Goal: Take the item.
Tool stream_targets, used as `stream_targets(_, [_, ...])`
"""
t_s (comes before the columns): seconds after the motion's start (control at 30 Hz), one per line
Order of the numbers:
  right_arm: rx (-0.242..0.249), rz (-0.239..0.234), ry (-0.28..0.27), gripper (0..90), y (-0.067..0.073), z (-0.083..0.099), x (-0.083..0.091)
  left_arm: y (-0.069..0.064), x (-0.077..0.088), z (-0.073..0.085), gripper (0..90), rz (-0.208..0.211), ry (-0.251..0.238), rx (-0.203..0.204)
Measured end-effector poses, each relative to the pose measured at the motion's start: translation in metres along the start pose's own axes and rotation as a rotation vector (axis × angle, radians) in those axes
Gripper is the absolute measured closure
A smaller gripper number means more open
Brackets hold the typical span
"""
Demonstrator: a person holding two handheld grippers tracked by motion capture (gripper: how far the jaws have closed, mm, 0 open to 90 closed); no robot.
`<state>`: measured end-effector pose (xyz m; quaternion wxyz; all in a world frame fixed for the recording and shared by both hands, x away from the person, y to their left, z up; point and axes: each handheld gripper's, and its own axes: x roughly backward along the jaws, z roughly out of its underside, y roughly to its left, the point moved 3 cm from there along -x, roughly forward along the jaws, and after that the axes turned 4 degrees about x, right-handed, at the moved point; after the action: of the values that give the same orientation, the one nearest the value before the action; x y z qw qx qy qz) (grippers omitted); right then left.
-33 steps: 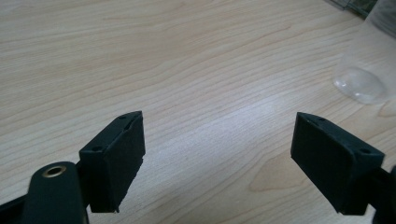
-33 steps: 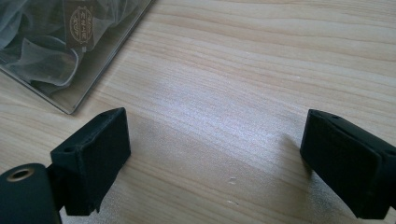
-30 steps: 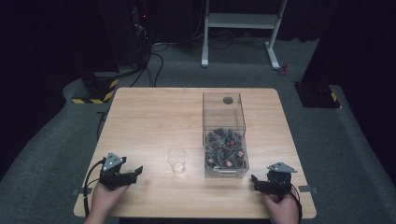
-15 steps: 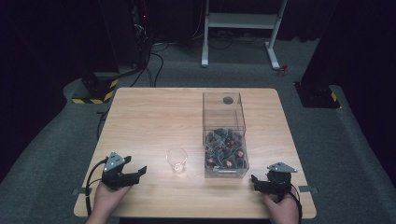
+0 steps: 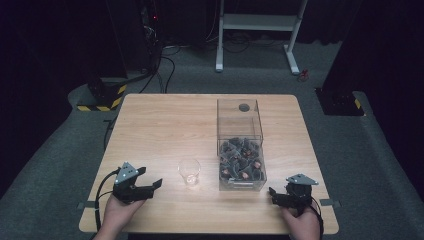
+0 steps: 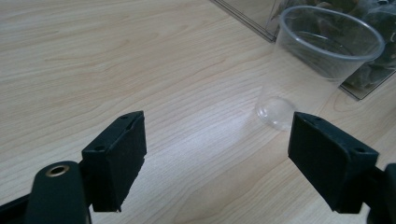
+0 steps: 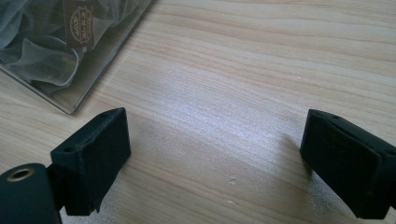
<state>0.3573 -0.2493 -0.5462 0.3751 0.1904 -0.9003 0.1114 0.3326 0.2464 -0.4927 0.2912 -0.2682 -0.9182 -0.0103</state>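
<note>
With jaws spread wide, the left gripper [image 6: 217,158] is being aimed at the clear cup [image 6: 322,56], which should be clamped gently mid-wall; the right gripper [image 7: 217,161] is likewise being held apart.

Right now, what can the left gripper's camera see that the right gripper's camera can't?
The left gripper view shows the clear plastic cup standing upright and empty just ahead of the left gripper, whose jaws are wide open. The right gripper view instead shows filmy mesh sachets pressed against the inside of the box wall, one with a brown printed label, ahead of the open right gripper. Both views share the pale wooden table and a corner of the clear box of sachets.
</note>
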Motion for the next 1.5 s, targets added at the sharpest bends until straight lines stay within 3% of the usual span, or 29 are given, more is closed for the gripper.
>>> stream_targets(0.5, [-0.001, -0.001, 0.000, 8.2, 0.000, 0.000, 0.000, -0.024, -0.003, -0.020, 19.9, 0.049, -0.029, -0.019])
stream_targets(1.5, [-0.001, -0.002, -0.001, 8.3, 0.000, 0.000, 0.000, -0.065, -0.025, -0.051, 21.6, 0.136, -0.051, -0.084])
